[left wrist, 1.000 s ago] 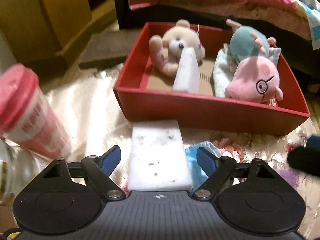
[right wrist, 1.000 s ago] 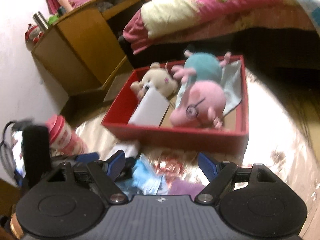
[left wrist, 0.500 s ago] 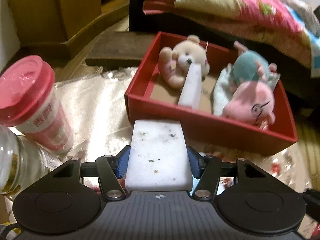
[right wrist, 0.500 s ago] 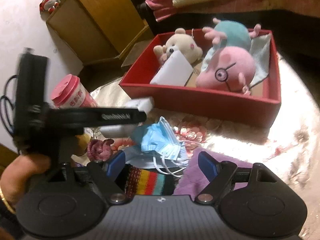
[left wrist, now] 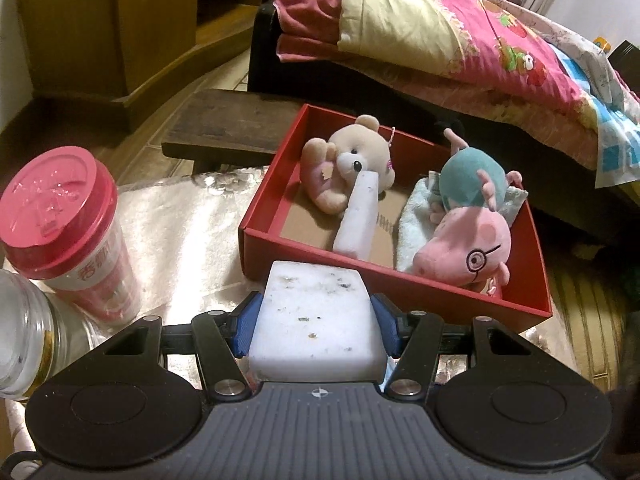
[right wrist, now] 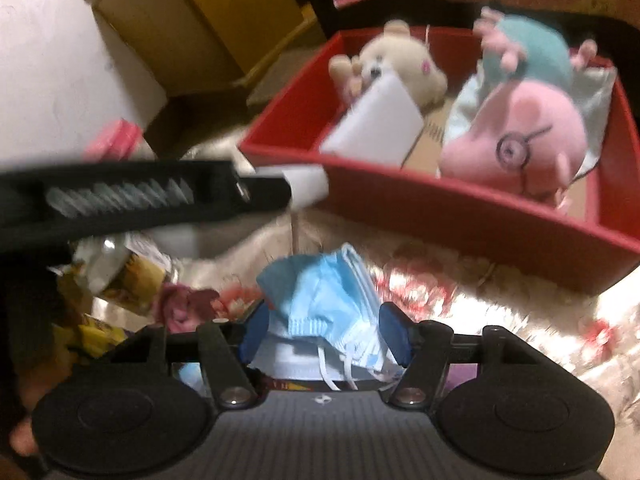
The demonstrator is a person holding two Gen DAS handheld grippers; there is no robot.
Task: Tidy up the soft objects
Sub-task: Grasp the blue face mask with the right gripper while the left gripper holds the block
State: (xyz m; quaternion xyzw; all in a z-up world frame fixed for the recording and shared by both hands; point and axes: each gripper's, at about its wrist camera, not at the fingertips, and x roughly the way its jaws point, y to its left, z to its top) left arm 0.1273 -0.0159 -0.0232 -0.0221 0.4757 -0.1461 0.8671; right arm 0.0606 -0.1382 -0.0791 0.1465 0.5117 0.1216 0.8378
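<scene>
My left gripper [left wrist: 316, 330] is shut on a speckled white sponge [left wrist: 314, 320] and holds it above the cloth, just short of the red box [left wrist: 376, 276]. The box holds a beige teddy bear [left wrist: 352, 164], a second white sponge [left wrist: 358, 216], a teal plush [left wrist: 472, 178] and a pink pig plush [left wrist: 468, 250] on a pale towel. My right gripper [right wrist: 322, 334] has its blue pads on both sides of a crumpled blue face mask [right wrist: 332, 304]. The left gripper [right wrist: 132, 200] with its sponge crosses the right wrist view at the left.
A pink-lidded cup [left wrist: 66, 232] and a glass jar [left wrist: 24, 340] stand at the left on the shiny cloth. A dark wooden board [left wrist: 224, 128] lies behind the box. A bed with a pink quilt [left wrist: 460, 36] lies beyond. A wooden cabinet [left wrist: 100, 20] stands at the far left.
My left gripper closed on the white sponge and lifted it toward the box. My right gripper dropped forward over the blue mask and narrowed around it.
</scene>
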